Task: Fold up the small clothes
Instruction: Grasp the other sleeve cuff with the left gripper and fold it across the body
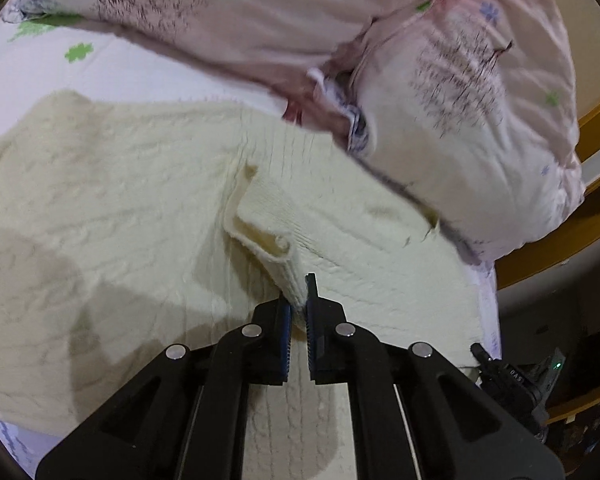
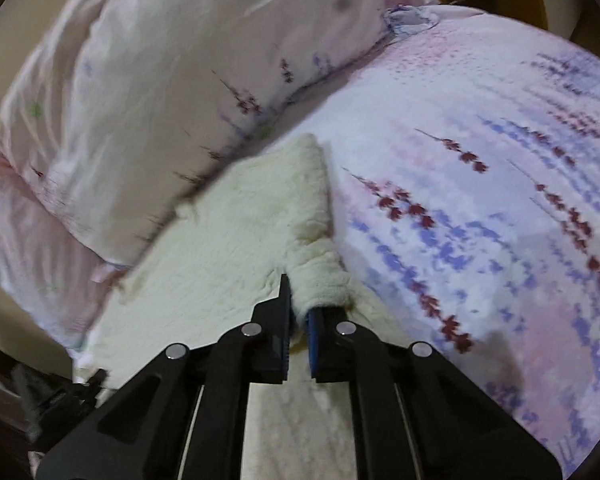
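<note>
Cream knit garment [image 1: 112,200] spread flat on bed, two edges pinched up

A bed [image 1: 148,76] fills both views, its sheet white with green clover shapes at 10 o'clock in the left wrist view. Pale pink pillows [image 1: 468,120] printed with dark sprigs lie across 12 to 3 o'clock there. In the right wrist view the sheet [image 2: 480,208] shows lavender and maroon flower spikes from 1 to 5 o'clock, with a pillow [image 2: 148,92] at 10 o'clock. A yellow-brown wooden bed frame [image 1: 560,248] curves along 3 o'clock in the left view, dim room beyond. Light is soft, indoor; both views are motion-blurred.
</note>
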Available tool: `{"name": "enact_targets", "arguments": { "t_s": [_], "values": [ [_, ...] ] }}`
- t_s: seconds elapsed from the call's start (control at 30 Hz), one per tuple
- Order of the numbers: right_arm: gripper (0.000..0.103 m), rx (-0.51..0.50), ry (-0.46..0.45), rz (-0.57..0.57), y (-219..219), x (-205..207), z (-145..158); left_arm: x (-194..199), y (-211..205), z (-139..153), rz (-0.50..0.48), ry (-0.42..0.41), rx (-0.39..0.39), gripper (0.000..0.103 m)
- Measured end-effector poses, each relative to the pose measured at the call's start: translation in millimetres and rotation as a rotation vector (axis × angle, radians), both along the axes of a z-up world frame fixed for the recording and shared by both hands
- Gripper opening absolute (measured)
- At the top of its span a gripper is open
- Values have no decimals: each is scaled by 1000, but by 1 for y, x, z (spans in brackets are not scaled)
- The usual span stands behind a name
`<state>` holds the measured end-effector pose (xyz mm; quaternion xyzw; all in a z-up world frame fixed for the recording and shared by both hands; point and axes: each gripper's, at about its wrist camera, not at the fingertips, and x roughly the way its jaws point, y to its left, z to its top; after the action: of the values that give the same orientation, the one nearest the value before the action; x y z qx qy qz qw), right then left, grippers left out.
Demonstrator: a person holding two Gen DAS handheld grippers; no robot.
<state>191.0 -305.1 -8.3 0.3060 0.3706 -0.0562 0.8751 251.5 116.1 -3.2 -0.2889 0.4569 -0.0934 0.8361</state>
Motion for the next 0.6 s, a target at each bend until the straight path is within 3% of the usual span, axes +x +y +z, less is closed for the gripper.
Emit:
{"name": "enact_targets", "arguments": {
  "t_s": [0.07, 0.17, 0.23, 0.3, 0.43, 0.6],
  "values": [
    [14, -52, 27, 22, 6, -1, 3, -1, -2, -3, -4, 3, 17, 6],
    [35, -115, 38, 53, 16, -10, 17, -7, 3, 1, 0, 2, 2, 12],
    [36, -174, 14, 98, 31, -19, 33, -15, 9, 7, 4, -13, 1, 30],
    [36, -219, -20, 163, 51, -23, 47, -31, 18, 18, 16, -56, 8, 58],
    [36, -309, -37, 365, 111, -9, 57, -72, 47, 37, 51, -120, 26, 65],
    [36, -441, -14, 549, 190, 19, 45, -130, 104, 39, 190, -113, 41, 66]
  ]
}}
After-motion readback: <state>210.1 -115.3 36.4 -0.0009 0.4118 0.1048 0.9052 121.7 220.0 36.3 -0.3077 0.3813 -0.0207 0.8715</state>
